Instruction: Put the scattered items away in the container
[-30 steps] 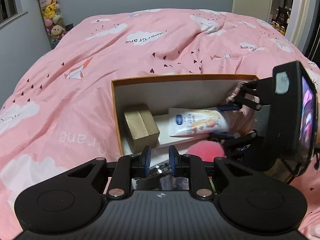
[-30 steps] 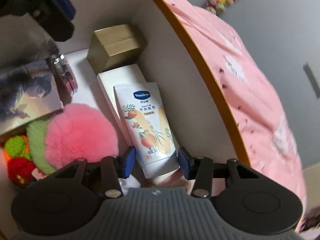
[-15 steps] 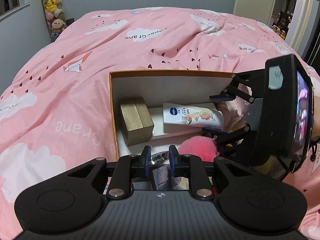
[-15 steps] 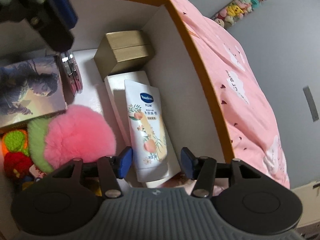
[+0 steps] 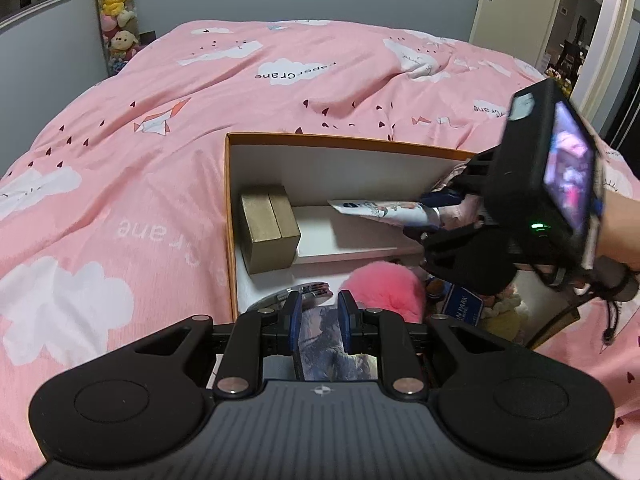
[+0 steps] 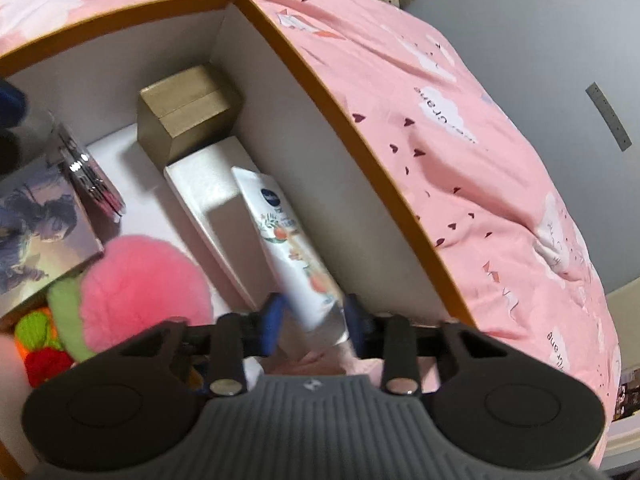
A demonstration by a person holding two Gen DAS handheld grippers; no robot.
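An orange-rimmed white box point(image 5: 340, 142) point(image 6: 320, 80) sits on the pink bed. In it lie a gold box point(image 5: 270, 236) point(image 6: 188, 108), a long white box point(image 5: 352, 236) and a pink pompom point(image 5: 384, 288) point(image 6: 144, 280). My right gripper point(image 6: 314, 316) point(image 5: 434, 216) is closing on the crimped tail of a lotion tube point(image 6: 288, 240) point(image 5: 376, 210). Its pads press the tail, and the tube is tilted up off the white box. My left gripper point(image 5: 319, 320) hovers over the box's near end. Its jaws stand a narrow gap apart with nothing between them.
A picture card point(image 6: 36, 228) point(image 5: 336, 344), a shiny round compact point(image 6: 92, 176) and green and red yarn pieces point(image 6: 36, 336) fill the near part of the box. Pink bedding surrounds it. Plush toys hang on the far wall point(image 5: 116, 12), and a door stands at far right.
The right jaws widened around the tube's tail, then closed onto it, and the tube tipped up on its edge. The left gripper drew back a little from the box.
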